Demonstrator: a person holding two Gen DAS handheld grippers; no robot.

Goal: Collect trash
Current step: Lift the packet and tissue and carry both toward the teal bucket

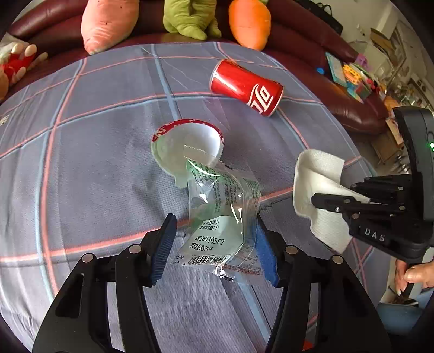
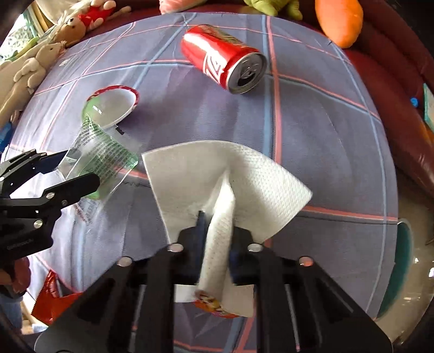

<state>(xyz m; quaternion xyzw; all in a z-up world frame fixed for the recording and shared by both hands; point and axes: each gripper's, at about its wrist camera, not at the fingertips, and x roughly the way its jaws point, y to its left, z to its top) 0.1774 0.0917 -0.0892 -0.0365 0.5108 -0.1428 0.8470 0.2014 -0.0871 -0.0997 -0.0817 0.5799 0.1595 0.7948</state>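
Observation:
My left gripper holds a clear plastic wrapper with green print and a date stamp. The wrapper curls up between the blue pads, lifted off the checked cloth. In the right wrist view the same gripper comes in from the left with the wrapper. My right gripper is shut on a white paper towel, which fans out beyond the fingertips. A red cola can lies on its side further back. A white lid with a red rim lies behind the wrapper.
Plush toys line the dark red sofa behind the cloth. A red snack packet lies at the near left edge, and a teal-rimmed round thing sits low at the right. A person's hand grips the right tool.

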